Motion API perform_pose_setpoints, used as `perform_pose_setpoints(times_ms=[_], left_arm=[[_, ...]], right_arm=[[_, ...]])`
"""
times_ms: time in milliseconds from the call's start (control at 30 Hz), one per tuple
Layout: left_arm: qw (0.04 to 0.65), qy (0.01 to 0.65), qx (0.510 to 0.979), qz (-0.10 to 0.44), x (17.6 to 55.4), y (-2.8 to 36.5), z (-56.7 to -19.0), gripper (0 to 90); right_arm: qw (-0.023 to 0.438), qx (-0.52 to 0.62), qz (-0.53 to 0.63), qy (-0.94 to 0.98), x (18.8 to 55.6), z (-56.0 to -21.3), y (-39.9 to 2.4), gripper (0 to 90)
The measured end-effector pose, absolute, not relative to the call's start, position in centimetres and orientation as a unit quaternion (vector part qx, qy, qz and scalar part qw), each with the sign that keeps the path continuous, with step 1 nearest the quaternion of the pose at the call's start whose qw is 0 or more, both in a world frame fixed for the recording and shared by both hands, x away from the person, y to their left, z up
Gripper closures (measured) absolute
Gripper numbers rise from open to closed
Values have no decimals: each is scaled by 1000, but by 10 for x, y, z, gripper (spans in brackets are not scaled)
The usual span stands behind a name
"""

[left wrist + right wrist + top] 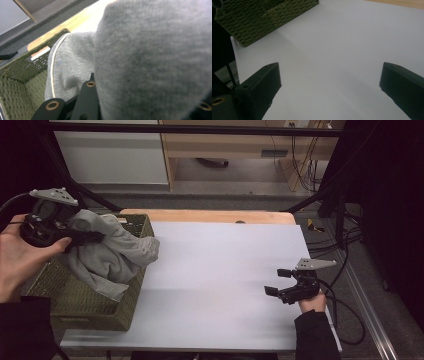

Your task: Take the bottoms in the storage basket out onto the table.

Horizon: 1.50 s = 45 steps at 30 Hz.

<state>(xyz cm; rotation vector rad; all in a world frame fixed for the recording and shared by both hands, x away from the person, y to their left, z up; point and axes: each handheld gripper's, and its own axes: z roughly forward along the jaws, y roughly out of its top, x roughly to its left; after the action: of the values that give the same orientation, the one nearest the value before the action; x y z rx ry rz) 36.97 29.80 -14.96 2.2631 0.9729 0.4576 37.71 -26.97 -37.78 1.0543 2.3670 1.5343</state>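
garment [112, 252]: soft grey knit cloth | basket [95, 307]: rough green weave | table [225, 270]: smooth matt white

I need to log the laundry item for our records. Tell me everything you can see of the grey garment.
The grey garment looks like soft knit fabric, with a pale piped seam showing in the left gripper view. It is crumpled, partly lifted, draped over the rim of the green woven basket at the table's left. The left hand-held gripper is shut on a bunched fold of it. What kind of garment it is cannot be told.

Counter [220, 270] had a white top with a wood strip along the far edge. Green woven basket [90, 307] sat at its left end.
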Motion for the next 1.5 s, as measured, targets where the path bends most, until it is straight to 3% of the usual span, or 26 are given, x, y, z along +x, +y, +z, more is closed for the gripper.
perform_pose_setpoints(times_ms=[1500], left_arm=[[316, 279, 897, 135, 382, 204, -157, 755]], right_arm=[[64, 349, 509, 784, 377, -378, -271, 42]])
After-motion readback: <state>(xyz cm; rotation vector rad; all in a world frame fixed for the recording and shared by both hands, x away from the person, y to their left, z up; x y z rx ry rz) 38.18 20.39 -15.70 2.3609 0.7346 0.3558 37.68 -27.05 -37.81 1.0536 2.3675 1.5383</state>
